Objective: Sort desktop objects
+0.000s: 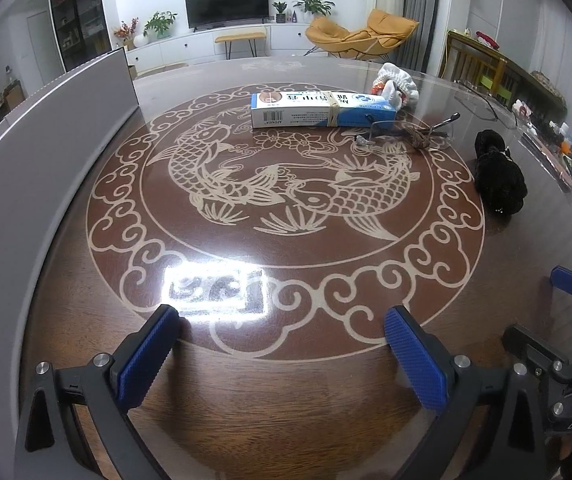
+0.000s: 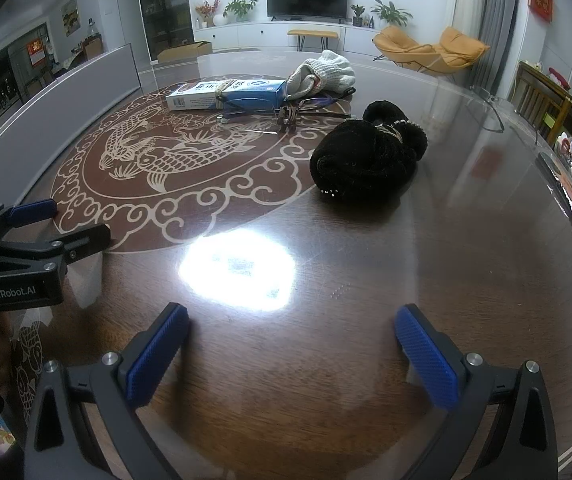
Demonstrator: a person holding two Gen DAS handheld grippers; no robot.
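In the left wrist view the left gripper (image 1: pixel 282 344) fills the bottom of the frame, its two blue-padded fingers (image 1: pixel 148 354) spread wide with nothing between them — only bare wood grain and the pale border of the carp medallion (image 1: pixel 286 184) inlaid in the table (image 1: pixel 246 420). The right gripper (image 2: pixel 291 346) stands the same way at the bottom of its own view: jaws wide apart, empty, over the glossy tabletop, with a bright lamp reflection (image 2: pixel 238 272) just ahead of them. Each tool shows in the other's camera (the right one at the lower right edge of the left view, the left one at the left edge of the right view).

Farther out, toward the upper middle of the left view, a blue-and-white box (image 1: pixel 321 110) bound with a rubber band lies flat on the medallion's far rim. Just to its right lie a pair of glasses (image 1: pixel 409 134), with a small brown cord bundle resting on them. Behind the box's right end sits a white knit glove (image 1: pixel 397 82). A black fuzzy bundle (image 1: pixel 497 172) rests at the right of the frame, apart from the others; in the right wrist view it sits centre-right, the nearest object to those jaws. A grey panel (image 1: pixel 46 128) runs along the left side — upright on the table edge.
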